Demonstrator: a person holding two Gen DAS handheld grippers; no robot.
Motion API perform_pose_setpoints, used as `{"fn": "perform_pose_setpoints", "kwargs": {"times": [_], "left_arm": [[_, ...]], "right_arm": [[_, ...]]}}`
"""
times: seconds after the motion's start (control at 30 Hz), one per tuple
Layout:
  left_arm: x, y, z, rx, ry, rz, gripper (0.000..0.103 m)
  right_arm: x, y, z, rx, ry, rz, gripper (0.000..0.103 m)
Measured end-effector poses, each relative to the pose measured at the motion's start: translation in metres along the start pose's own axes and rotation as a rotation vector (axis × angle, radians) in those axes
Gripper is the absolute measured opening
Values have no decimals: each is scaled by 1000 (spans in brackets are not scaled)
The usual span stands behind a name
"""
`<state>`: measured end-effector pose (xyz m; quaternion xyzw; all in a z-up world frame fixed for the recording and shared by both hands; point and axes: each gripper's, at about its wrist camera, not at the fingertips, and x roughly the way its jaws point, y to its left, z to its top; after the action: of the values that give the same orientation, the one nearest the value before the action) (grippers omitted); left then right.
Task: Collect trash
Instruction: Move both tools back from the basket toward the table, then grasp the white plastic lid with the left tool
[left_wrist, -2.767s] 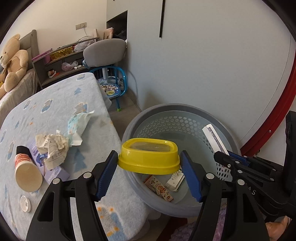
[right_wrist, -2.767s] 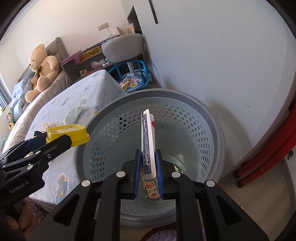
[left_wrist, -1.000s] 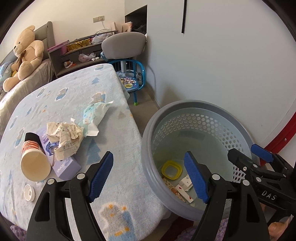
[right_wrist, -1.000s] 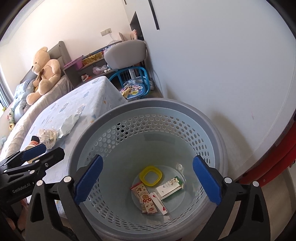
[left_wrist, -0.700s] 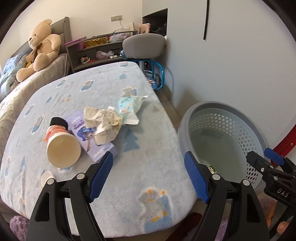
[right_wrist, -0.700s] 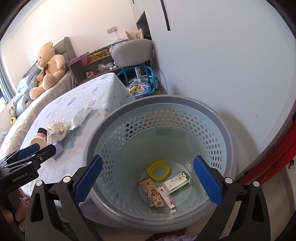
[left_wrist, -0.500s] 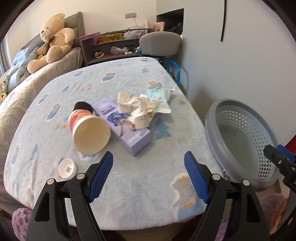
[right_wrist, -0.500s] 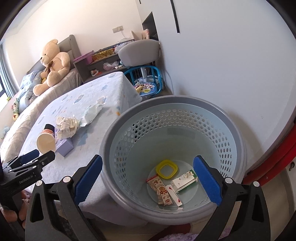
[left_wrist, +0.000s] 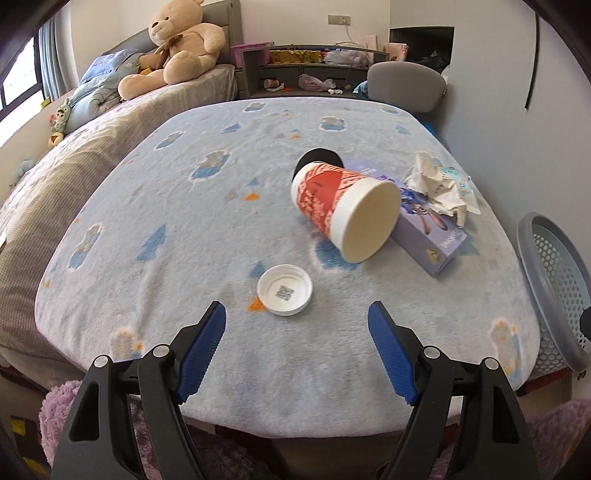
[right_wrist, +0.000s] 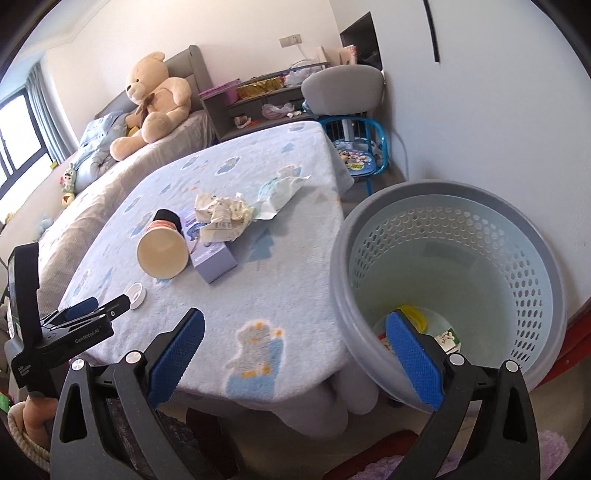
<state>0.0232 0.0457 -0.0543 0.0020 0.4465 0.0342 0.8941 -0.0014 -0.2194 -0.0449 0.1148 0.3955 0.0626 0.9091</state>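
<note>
My left gripper (left_wrist: 297, 314) is open and empty, just short of a white lid (left_wrist: 284, 290) on the blue blanket-covered table (left_wrist: 166, 206). Beyond the lid lie a tipped red paper cup (left_wrist: 345, 212), a purple box (left_wrist: 428, 236) and crumpled paper (left_wrist: 439, 190). My right gripper (right_wrist: 293, 325) is open and empty, over the table's near corner beside the grey basket (right_wrist: 517, 236). The basket holds a yellow lid (right_wrist: 413, 314) and packets. The right wrist view also shows the cup (right_wrist: 162, 247), box (right_wrist: 214, 258), paper (right_wrist: 221, 216), a wrapper (right_wrist: 280, 192) and the left gripper (right_wrist: 85, 317).
A bed with a teddy bear (left_wrist: 173, 44) lies to the left. A grey chair (left_wrist: 406, 85) and shelves (left_wrist: 314, 70) stand behind the table. The white wall (right_wrist: 480, 92) is close behind the basket. A purple rug (left_wrist: 59, 417) is below.
Both grippers let go of the yellow lid and the card box into the basket and opened. Both then swung left; the left now faces the table trash.
</note>
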Motion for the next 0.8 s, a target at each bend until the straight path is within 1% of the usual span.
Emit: {"fn": "perform_pose_setpoints", "kwargs": {"times": [0.27,0.4,0.67,0.7,0.73,0.8], "left_arm": [[26,28,-4,-45,46,-8,76],[40,30,-1,-34,52,-6,76],[57,23,7,-11,50,-33,75],[58,22,8,-5,46,-34,74],[58,21,8,0,44,-36,70],[58,20,8,8,41,-37,66]], "right_arm": [[11,31,-8,-36,37,3,97],[17,41,-11,-50,49,4,97],[29,49,-12,-70,77,-5,97],[31,48,-12,-70,80,-6,97],[32,48,-12,-69,84,-8,97],[36,46,-11,-61,91,-8,97]]}}
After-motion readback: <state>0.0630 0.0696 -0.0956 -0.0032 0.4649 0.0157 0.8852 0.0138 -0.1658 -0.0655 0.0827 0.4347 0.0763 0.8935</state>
